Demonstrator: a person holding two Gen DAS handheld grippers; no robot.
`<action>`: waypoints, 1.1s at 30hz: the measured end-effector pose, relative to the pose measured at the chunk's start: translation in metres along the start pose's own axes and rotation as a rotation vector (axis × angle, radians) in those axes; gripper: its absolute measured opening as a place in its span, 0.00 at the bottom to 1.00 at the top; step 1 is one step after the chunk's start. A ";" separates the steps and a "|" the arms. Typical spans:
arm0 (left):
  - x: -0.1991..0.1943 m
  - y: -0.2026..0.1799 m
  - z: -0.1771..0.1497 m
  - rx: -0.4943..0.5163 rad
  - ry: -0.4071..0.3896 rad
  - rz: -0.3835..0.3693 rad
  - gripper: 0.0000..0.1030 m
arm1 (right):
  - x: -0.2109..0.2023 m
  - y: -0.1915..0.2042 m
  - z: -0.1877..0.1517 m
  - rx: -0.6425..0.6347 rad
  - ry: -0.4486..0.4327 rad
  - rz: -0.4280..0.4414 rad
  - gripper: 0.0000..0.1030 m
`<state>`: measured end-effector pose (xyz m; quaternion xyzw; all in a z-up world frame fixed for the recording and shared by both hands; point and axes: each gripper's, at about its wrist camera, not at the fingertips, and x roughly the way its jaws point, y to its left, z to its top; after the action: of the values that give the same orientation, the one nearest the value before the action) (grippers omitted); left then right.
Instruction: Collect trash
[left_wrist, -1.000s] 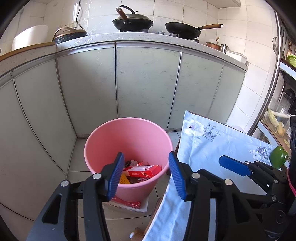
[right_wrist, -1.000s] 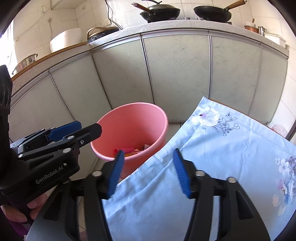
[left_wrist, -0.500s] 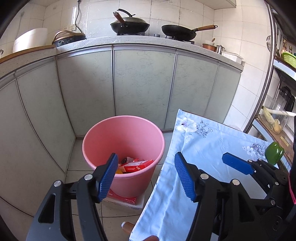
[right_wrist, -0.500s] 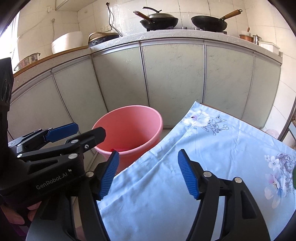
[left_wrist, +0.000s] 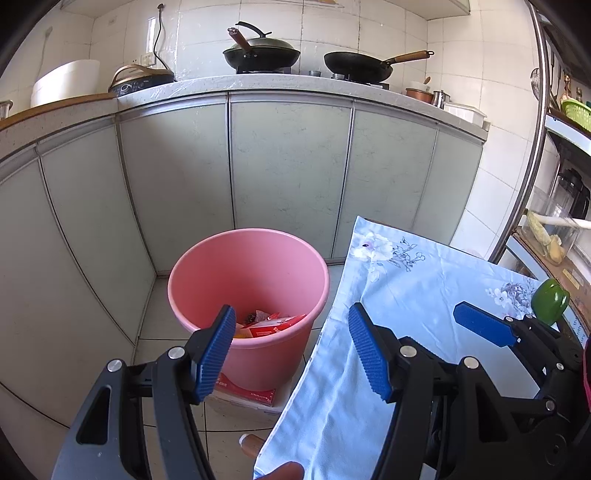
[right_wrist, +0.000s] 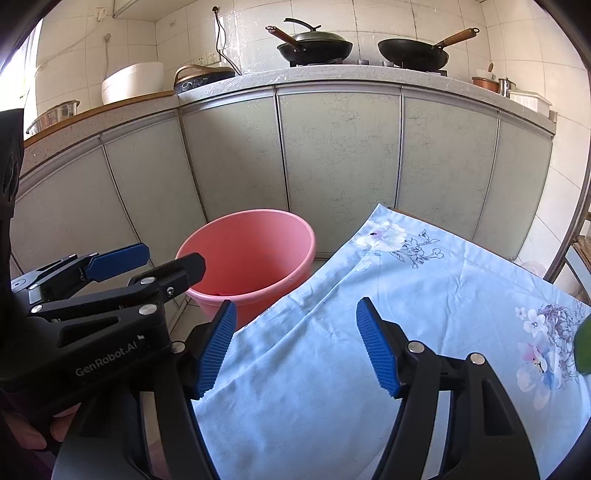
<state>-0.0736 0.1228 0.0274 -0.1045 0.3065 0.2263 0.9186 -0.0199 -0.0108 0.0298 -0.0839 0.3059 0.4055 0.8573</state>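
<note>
Left wrist view: the left gripper (left_wrist: 291, 345) hangs over the gap between the pink bucket (left_wrist: 207, 266) and the cloth-covered table (left_wrist: 424, 280), its blue fingers (left_wrist: 218, 347) spread wide apart with nothing between them. A second ago they stood closer together and lower over the bucket; they have since parted fully and drawn back from it. Trash (left_wrist: 273, 323), a red-and-white carton among scraps, lies in the bottom of the bucket at about 11 o'clock from the gripper, so the last piece appears to have been dropped in. A flat red packet (left_wrist: 245, 393) lies under the bucket's base on the floor tiles (left_wrist: 159, 317). The right gripper (left_wrist: 480, 326) shows at 3 o'clock, and beyond it a green pepper (left_wrist: 550, 301) sits near the table's far edge.

Right wrist view: the right gripper (right_wrist: 295, 347) hovers above the bare floral cloth, fingers (right_wrist: 376, 350) apart and empty, a little wider than a second ago. The bucket stands at 11 o'clock on the floor against the cabinet doors (right_wrist: 340, 155). No loose trash is visible on the cloth, so the table looks cleared; the drop seems complete, and both grippers are free for any remaining piece out of view.
</note>
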 end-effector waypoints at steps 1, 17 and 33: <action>0.001 0.000 0.000 -0.001 0.000 0.000 0.61 | 0.000 -0.001 0.000 0.000 0.000 0.001 0.66; -0.001 0.000 -0.002 -0.006 -0.002 0.002 0.61 | 0.000 -0.002 0.001 -0.004 0.001 -0.006 0.66; 0.001 0.001 -0.001 -0.003 -0.001 0.001 0.61 | 0.004 -0.005 0.001 0.005 0.015 -0.005 0.66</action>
<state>-0.0740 0.1233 0.0259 -0.1057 0.3058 0.2272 0.9185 -0.0142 -0.0111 0.0277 -0.0854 0.3133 0.4020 0.8561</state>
